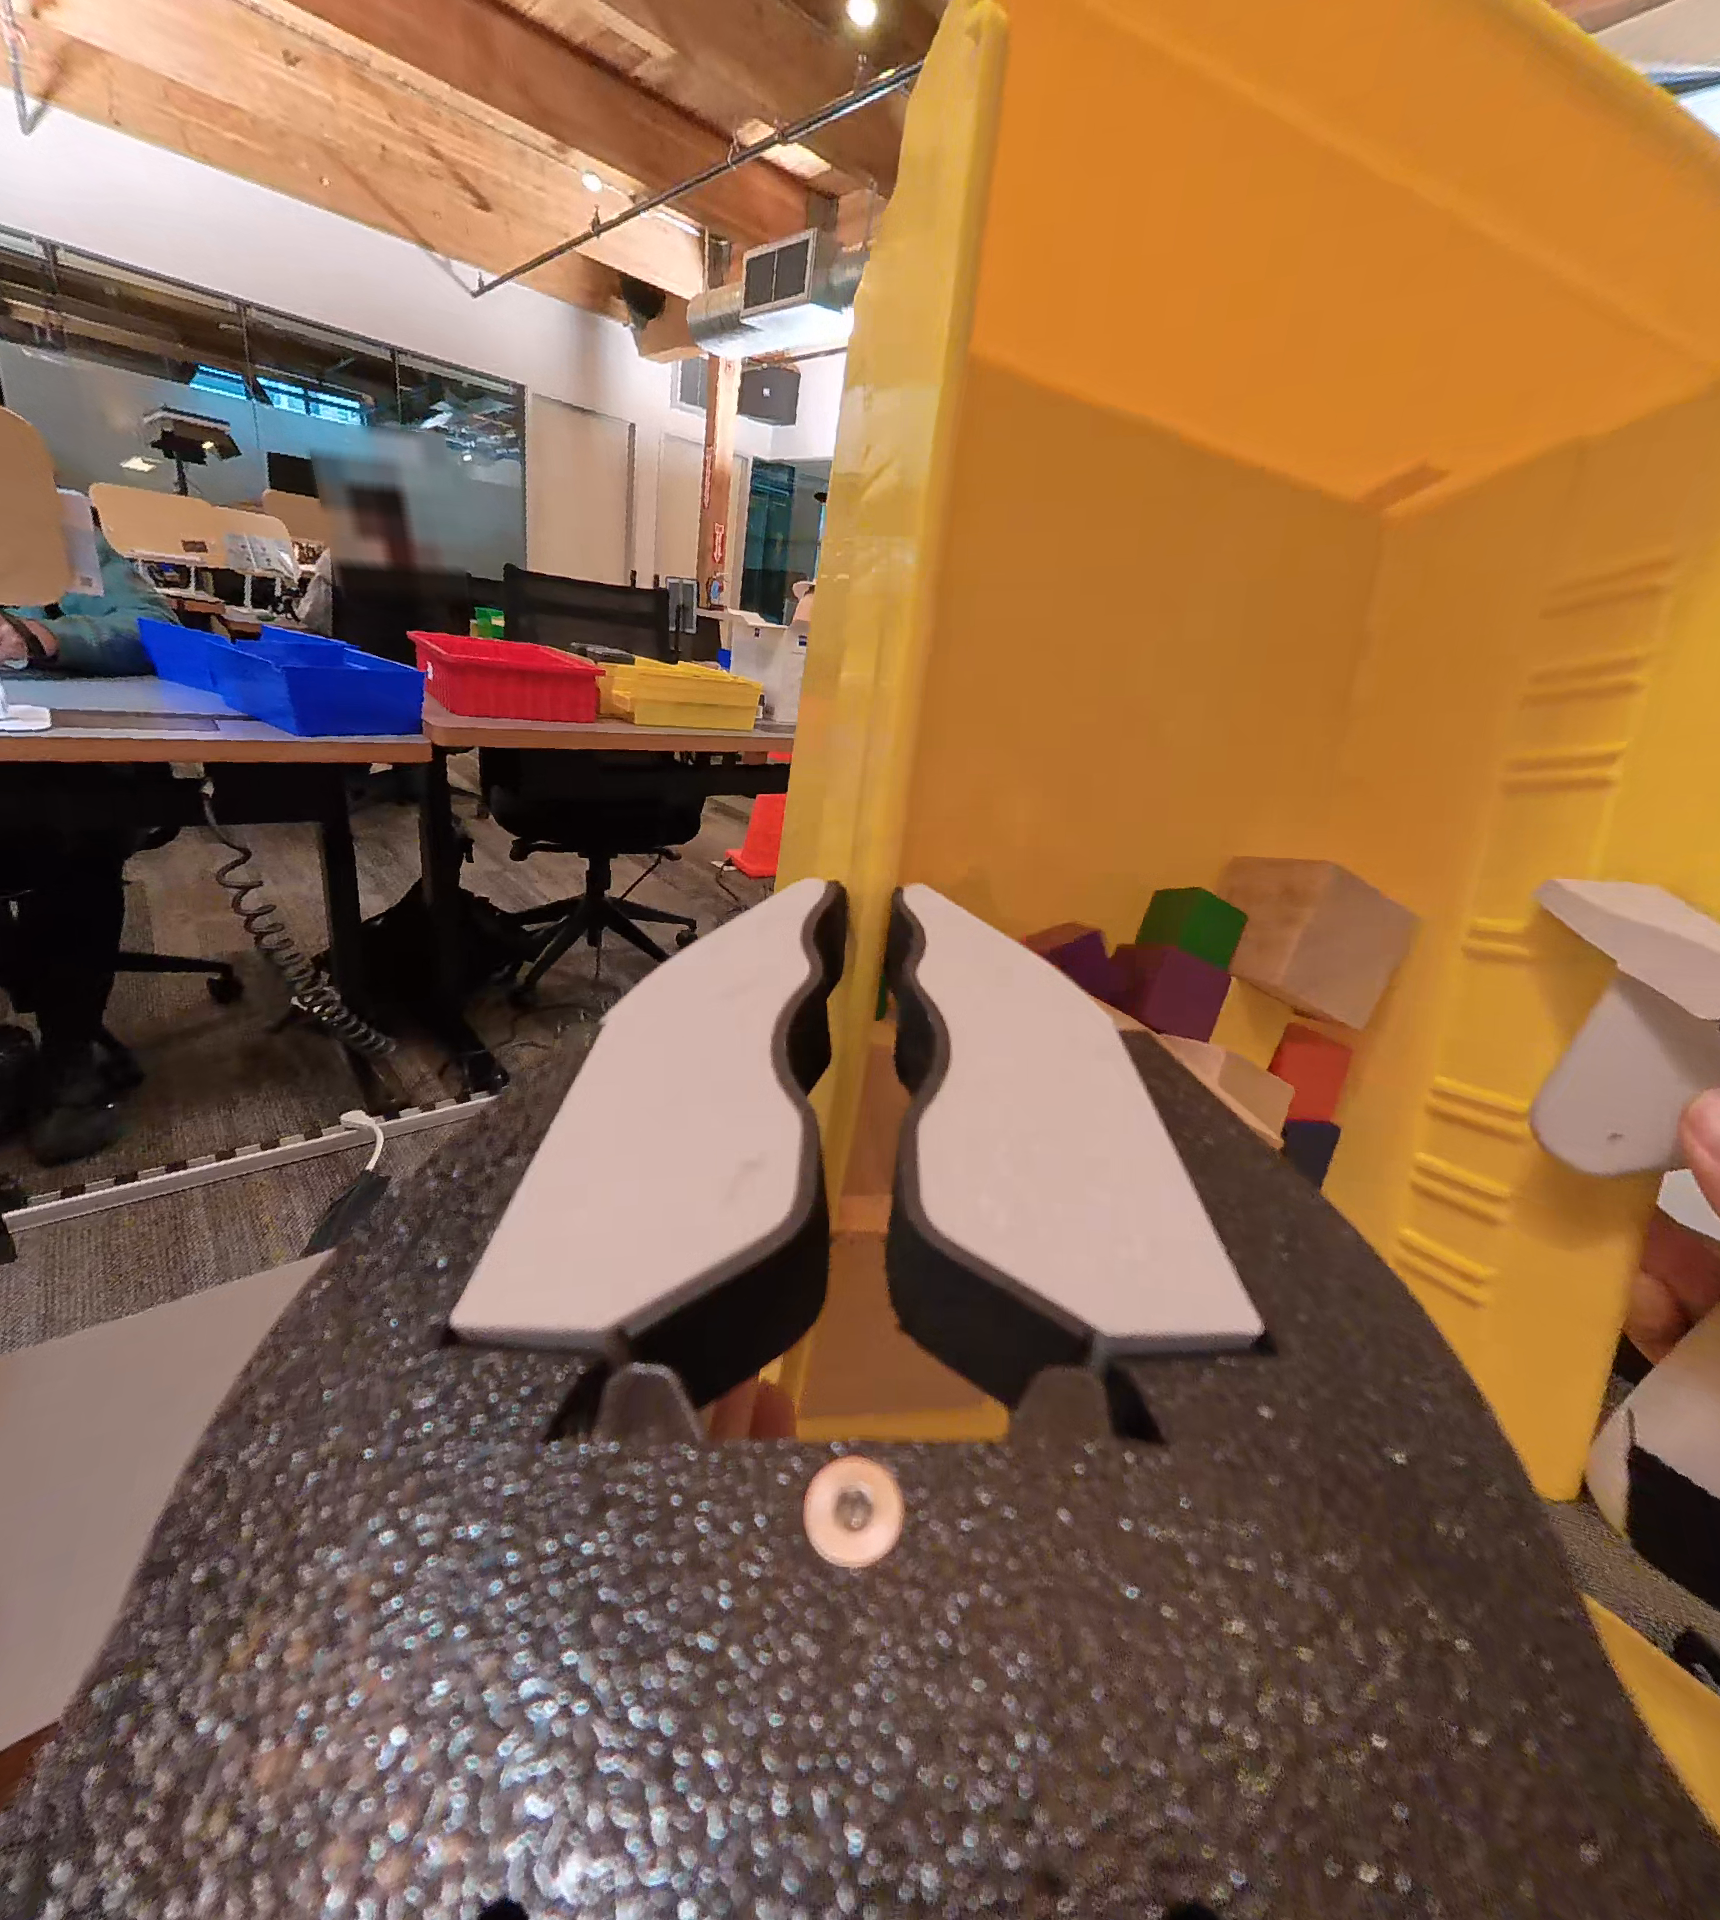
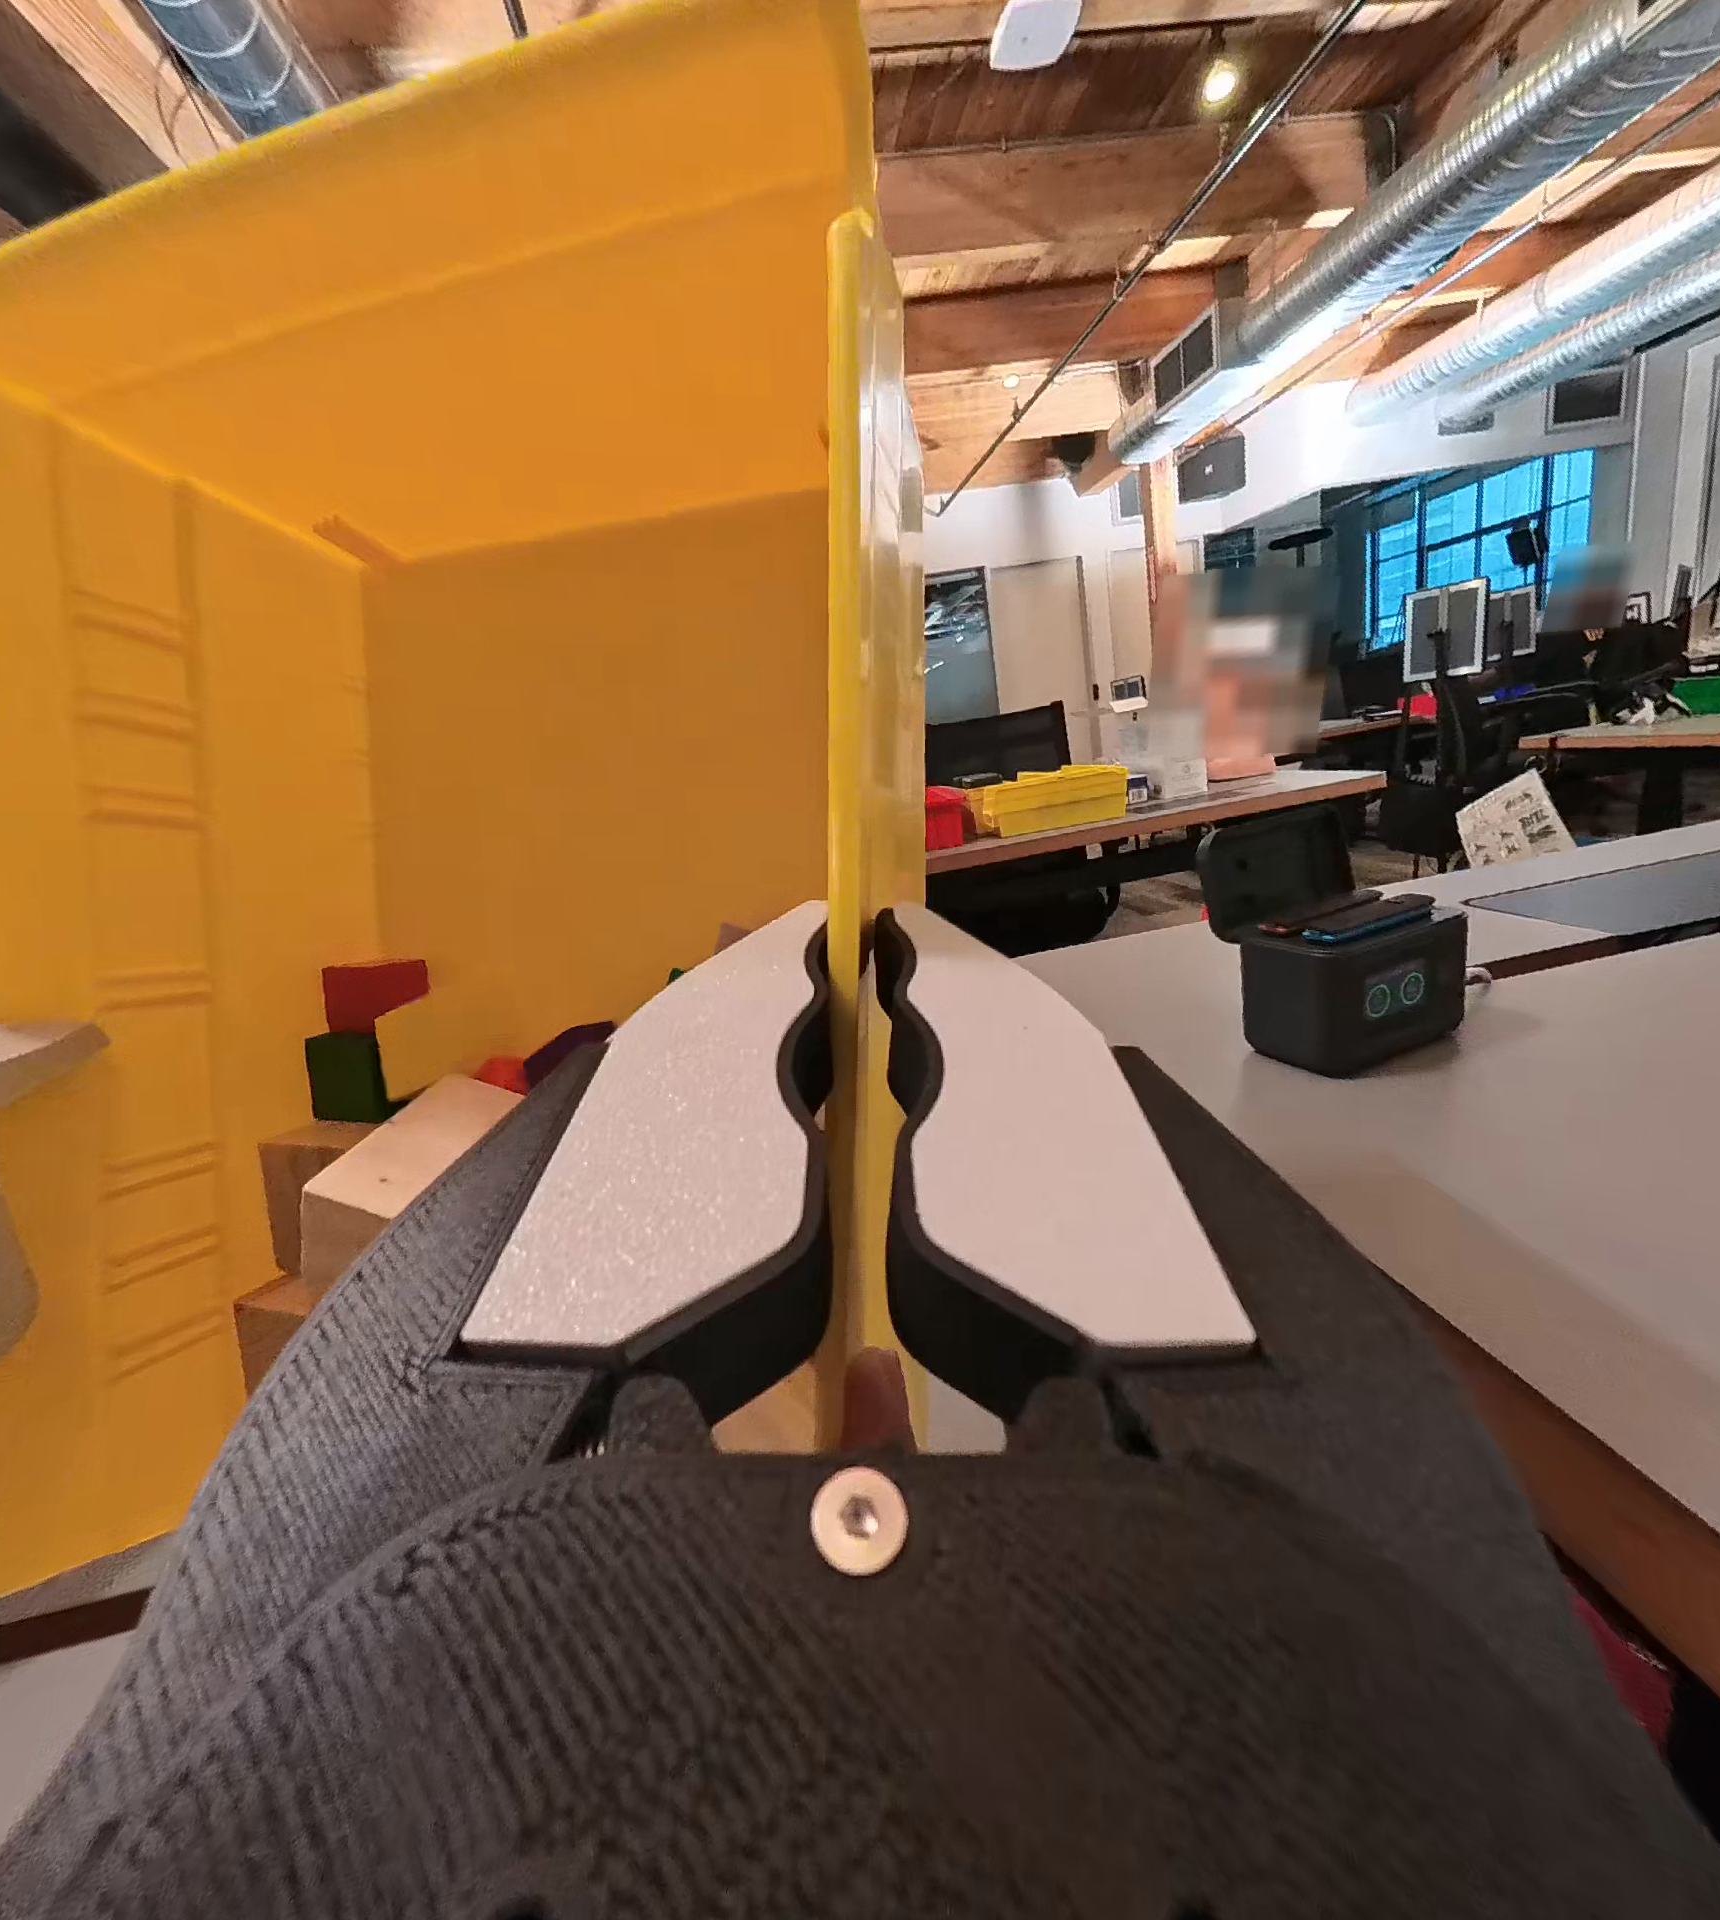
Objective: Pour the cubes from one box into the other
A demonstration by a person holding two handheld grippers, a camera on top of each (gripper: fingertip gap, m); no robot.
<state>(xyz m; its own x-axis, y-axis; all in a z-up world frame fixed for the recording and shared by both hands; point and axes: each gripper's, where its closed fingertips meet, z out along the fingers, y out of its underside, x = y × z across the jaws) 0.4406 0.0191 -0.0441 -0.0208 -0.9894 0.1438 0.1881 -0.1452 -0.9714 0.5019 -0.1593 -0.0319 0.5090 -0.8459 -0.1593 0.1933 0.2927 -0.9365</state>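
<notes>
A black charger case (image 2: 1349,987) sits on my grey table (image 2: 1521,1143). Farther off, blue bins (image 1: 300,681), a red bin (image 1: 508,675) and an office chair (image 1: 596,800).

L gripper (image 1: 866,925) clamped on left wall of yellow box (image 1: 1147,644), fingers (image 1: 690,1122) either side of the rim. Box tipped up, cubes (image 1: 1209,987) piled at low end. R gripper (image 1: 1614,1029) on opposite wall. Bg table (image 1: 212,732) w/ blue, red, yellow bins.
</notes>
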